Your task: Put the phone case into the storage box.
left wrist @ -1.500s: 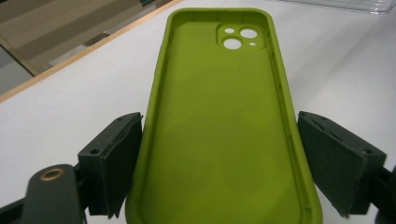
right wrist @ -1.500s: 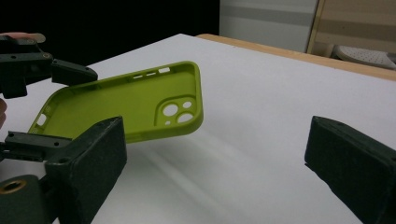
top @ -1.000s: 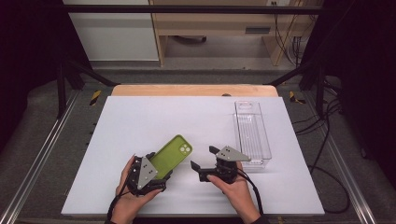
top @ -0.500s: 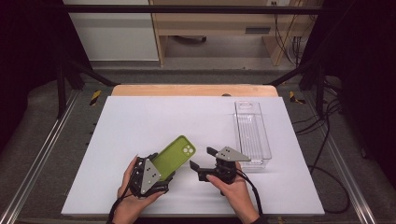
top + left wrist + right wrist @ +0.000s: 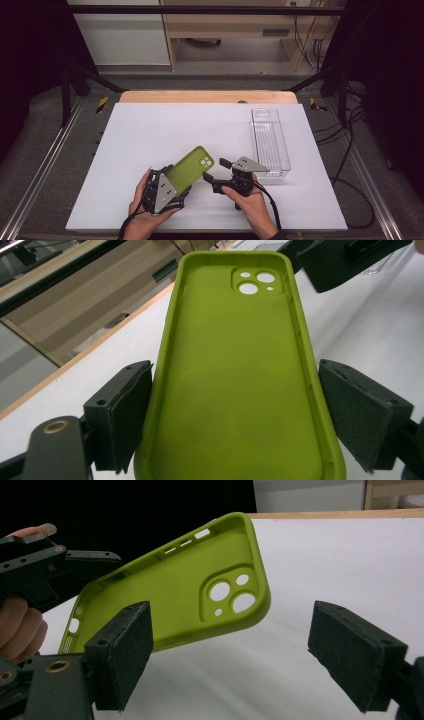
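Between left hand-held gripper (image 5: 235, 415) pads, gripped green phone case (image 5: 235, 380), apparently unbranded, right hand-held gripper (image 5: 240, 655) open, closing.

Items counted: one green phone case (image 5: 189, 167), one clear plastic box (image 5: 270, 142), two handheld grippers, left (image 5: 162, 192) and right (image 5: 215, 170), one white counter (image 5: 150, 130).

Green phone case (image 5: 235, 385) bottom end cut off by frame, clear box (image 5: 270, 145) contents unclear

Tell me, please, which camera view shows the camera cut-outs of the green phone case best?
The right gripper view: the green phone case is tilted there and its cut-outs are large and sharp. The left gripper view shows them small, at the case's far end. In the high view they are tiny.
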The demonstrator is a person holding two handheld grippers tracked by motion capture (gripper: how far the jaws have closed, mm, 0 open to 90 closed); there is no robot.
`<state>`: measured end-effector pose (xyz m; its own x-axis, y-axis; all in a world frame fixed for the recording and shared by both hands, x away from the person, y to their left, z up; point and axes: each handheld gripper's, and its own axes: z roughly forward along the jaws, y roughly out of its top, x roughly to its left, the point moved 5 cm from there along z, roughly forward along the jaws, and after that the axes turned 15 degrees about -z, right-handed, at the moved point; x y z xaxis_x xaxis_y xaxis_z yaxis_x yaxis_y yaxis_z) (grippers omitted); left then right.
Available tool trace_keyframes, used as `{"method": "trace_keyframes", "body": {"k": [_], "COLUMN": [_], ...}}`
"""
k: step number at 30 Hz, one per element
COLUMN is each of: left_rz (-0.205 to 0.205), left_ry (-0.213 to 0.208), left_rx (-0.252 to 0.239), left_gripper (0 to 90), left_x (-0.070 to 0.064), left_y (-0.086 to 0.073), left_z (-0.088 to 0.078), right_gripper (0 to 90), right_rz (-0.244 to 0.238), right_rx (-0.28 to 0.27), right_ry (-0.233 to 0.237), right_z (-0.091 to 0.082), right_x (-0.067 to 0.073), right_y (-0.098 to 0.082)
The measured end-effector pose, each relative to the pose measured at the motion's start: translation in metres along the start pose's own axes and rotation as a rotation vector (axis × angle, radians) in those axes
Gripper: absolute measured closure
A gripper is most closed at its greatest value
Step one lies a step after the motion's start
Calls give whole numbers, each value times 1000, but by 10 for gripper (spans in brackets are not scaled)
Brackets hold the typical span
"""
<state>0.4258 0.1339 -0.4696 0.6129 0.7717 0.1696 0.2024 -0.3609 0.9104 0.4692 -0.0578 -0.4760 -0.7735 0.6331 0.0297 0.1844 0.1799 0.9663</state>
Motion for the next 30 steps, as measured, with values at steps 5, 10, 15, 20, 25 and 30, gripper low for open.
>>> {"method": "trace_keyframes", "body": {"k": [5,10,15,20,25,30], "left_rz": [12,21,23,33,31,19], "left_ry": [-15,-23,-29,-27,-26,-19], "left_rx": [-17,-34,-45,-54,-53,-24], "left_gripper": [160,160,160,160,160,159], "left_x": [-7,-12,-14,-15,-14,-12], "left_y": [3,6,6,7,6,2], "left_z": [0,-2,-1,-1,0,4], "right_gripper": [191,241,298,370,438,524], "right_rz": [27,45,69,104,110,114], "right_rx": [-9,-32,-47,-52,-58,-67], "right_ry": [11,21,47,81,91,87], "right_z": [0,0,-2,-2,-2,-4], "right_x": [-1,-3,-3,-4,-4,-4], "right_y": [0,0,1,1,1,2]}}
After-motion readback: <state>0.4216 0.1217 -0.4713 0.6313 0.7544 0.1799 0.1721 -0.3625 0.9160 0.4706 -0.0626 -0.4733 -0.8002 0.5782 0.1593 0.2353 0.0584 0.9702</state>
